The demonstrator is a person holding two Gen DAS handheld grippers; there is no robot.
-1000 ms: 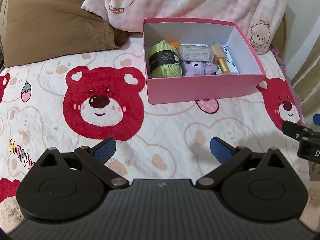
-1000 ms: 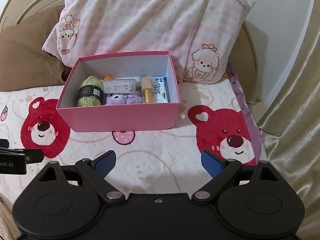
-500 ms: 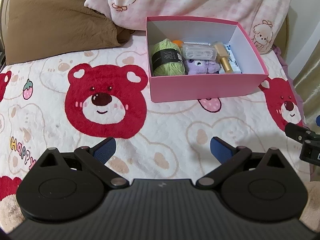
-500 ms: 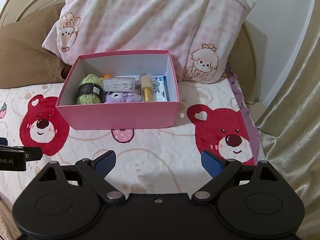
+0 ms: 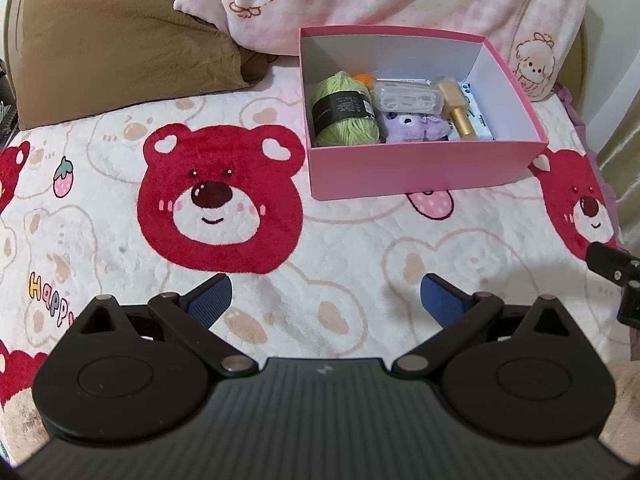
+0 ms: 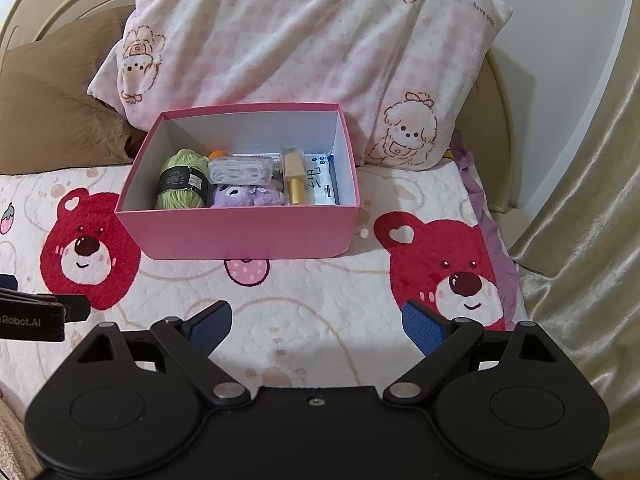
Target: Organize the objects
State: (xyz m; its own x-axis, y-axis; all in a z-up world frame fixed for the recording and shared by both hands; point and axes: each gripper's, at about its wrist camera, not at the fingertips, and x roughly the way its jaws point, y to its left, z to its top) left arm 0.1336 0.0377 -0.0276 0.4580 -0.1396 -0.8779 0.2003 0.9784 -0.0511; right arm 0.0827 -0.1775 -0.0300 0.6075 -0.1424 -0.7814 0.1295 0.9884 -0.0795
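A pink box [image 5: 424, 170] [image 6: 248, 234] stands open on the bed. Inside lie a green yarn ball [image 5: 344, 110] [image 6: 182, 180], a clear plastic case [image 5: 408, 98] [image 6: 240, 170], a purple plush toy [image 5: 412, 126] [image 6: 246, 196], a gold bottle [image 5: 458, 114] [image 6: 295, 182], a white packet [image 6: 320, 184] and an orange bit [image 5: 364, 78]. My left gripper [image 5: 326, 300] hovers open over the blanket, well short of the box, nothing between its blue pads. My right gripper [image 6: 316, 322] is likewise open and empty in front of the box.
The bed has a white blanket with red bear prints [image 5: 220, 200] [image 6: 448, 272]. A brown pillow [image 5: 120, 32] and a pink patterned pillow [image 6: 304, 40] lie behind the box. A gold curtain [image 6: 592, 200] hangs past the bed's right edge.
The views have shifted only slightly; the box sits a little further right in the left wrist view. Both grippers stay open and empty.
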